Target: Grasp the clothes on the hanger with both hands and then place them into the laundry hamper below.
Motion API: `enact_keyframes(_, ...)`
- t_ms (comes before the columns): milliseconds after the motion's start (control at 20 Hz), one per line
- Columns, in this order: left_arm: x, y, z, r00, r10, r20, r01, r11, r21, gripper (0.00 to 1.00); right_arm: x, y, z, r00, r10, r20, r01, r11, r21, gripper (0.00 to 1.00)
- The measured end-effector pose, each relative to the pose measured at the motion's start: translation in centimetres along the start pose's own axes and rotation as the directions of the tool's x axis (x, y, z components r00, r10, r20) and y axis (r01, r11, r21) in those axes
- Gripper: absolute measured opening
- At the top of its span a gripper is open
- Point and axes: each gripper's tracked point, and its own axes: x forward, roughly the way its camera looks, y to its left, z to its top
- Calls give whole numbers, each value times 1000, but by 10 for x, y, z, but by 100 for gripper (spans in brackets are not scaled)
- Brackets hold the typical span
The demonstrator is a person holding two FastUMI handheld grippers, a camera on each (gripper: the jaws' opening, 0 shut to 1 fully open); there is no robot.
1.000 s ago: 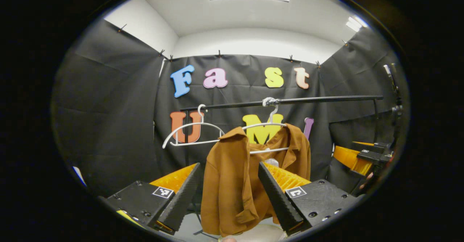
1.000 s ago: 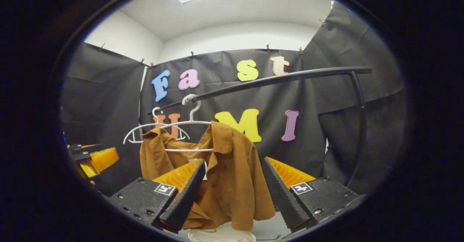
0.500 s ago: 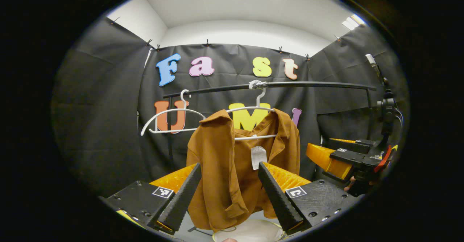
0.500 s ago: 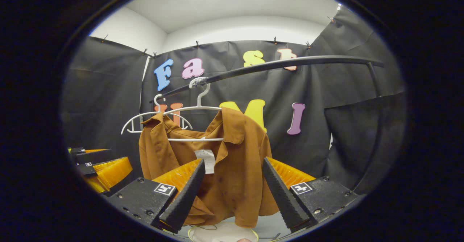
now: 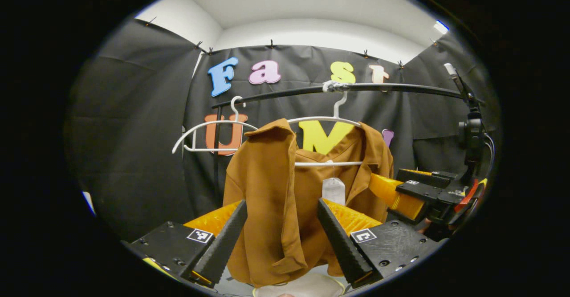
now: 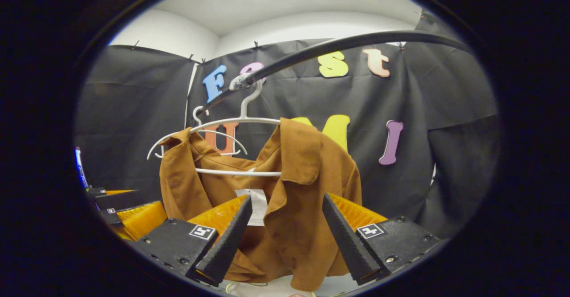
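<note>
A brown shirt [image 5: 271, 190] [image 6: 303, 199] with a white tag hangs on a white hanger [image 5: 327, 120] [image 6: 242, 121] from a black rail [image 5: 401, 87] [image 6: 347, 45]. In the left gripper view my left gripper [image 5: 278, 232] is open, its fingers on either side of the shirt's left front panel, close before the cloth. In the right gripper view my right gripper [image 6: 285, 230] is open around the shirt's right front panel. The right gripper [image 5: 418, 192] also appears at the right of the left gripper view, and the left gripper [image 6: 124, 208] at the left of the right gripper view. A pale hamper rim [image 5: 303, 286] [image 6: 267, 290] lies below the shirt.
A second, bare white hanger [image 5: 209, 132] [image 6: 196, 130] hangs on the rail to the left of the shirt. The rail's upright post [image 5: 216, 154] stands behind it. A camera stand [image 5: 470, 128] rises at the right of the left gripper view.
Both grippers have moved forward and up toward the shirt, which now looks larger and sits between each pair of open fingers. The rail stands higher in both views.
</note>
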Motion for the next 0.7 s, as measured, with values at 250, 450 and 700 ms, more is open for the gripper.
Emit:
enact_keyframes(250,40,-5,0,999,41,3,-41,999,-10,100,31,-7,-2,999,34,-12,-34,999,-20,100)
enact_keyframes(450,71,-1,-12,995,97,-31,-98,995,-30,100,52,-7,-6,998,52,-32,-53,998,-45,100)
enact_keyframes(700,99,5,-20,987,155,-45,-157,987,-30,91,70,-3,-9,998,59,-37,-62,993,-96,100)
